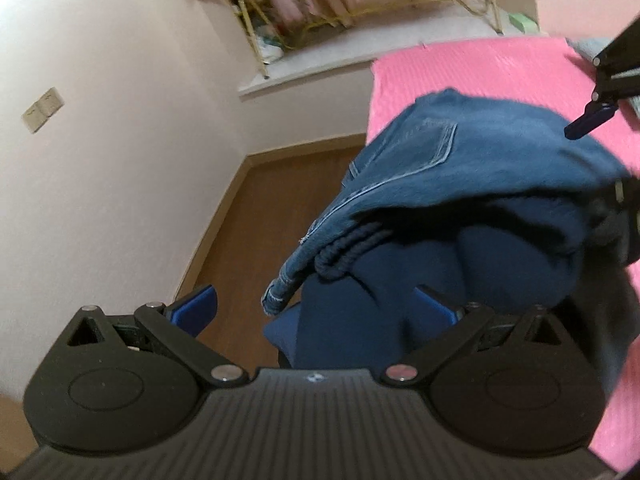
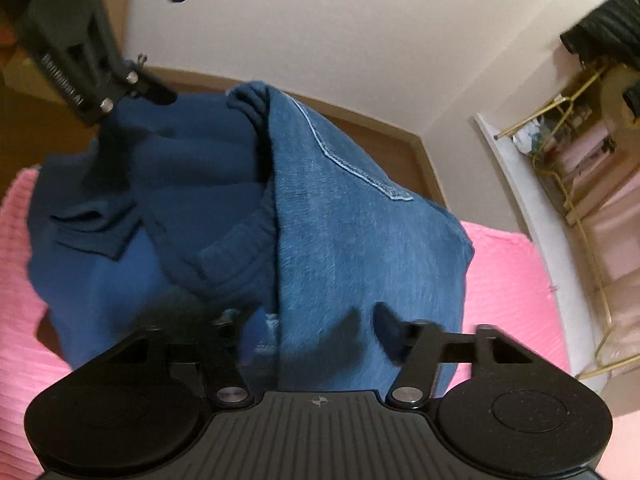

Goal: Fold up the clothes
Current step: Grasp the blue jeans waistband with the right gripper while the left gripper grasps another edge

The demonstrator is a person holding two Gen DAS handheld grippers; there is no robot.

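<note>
Both grippers work the jeans point(image 2: 360, 216) heaped on the pink bed point(image 1: 460, 64) for folding: left gripper point(image 1: 316, 312) spread wide, right gripper's point(image 2: 316, 328) grip indeterminable.

Blue jeans point(image 2: 360, 240) cover the right gripper's point(image 2: 320, 332) fingertips; jaw contact is indeterminate. Beyond the jeans, the gold rack point(image 2: 568, 160) is blurred.

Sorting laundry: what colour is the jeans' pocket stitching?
Light blue, on the jeans; clearest in the right wrist view.

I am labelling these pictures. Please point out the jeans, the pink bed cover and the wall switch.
jeans point(image 2: 360, 240): right wrist view, denim.
pink bed cover point(image 1: 460, 64): left wrist view, bare part.
wall switch point(image 1: 43, 109): left wrist view, plate.
</note>
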